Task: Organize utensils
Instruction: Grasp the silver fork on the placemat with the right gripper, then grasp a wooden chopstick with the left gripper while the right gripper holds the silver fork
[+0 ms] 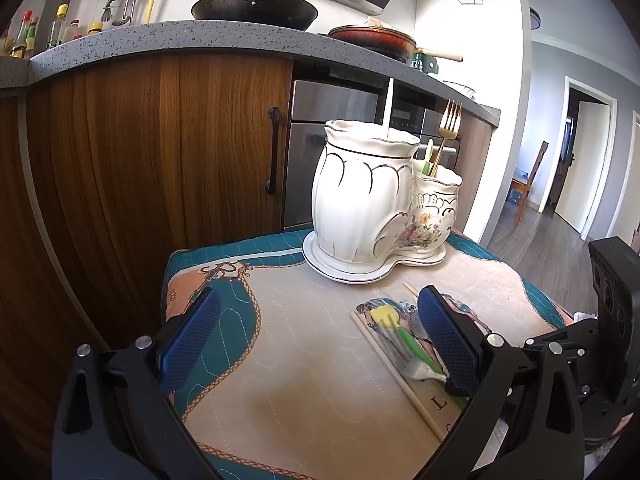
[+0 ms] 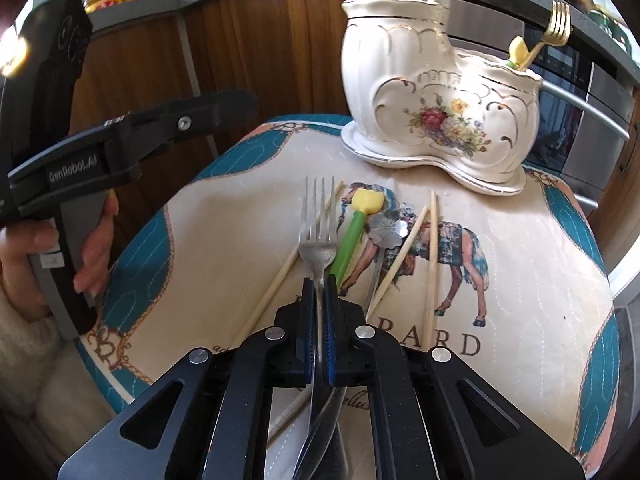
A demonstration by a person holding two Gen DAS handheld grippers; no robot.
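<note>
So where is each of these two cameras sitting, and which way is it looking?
Left wrist: sits on the left gripper, looking forward and slightly down over the quilted mat at the ceramic holder and kitchen cabinets; its blue pads stand wide apart, empty.
Right wrist: sits on the right gripper, looking down more steeply at the mat; its pads are shut on the silver fork. The left gripper and the person's hand show at the left edge.
Shared: holder, gold fork, green-handled utensil, chopsticks.
</note>
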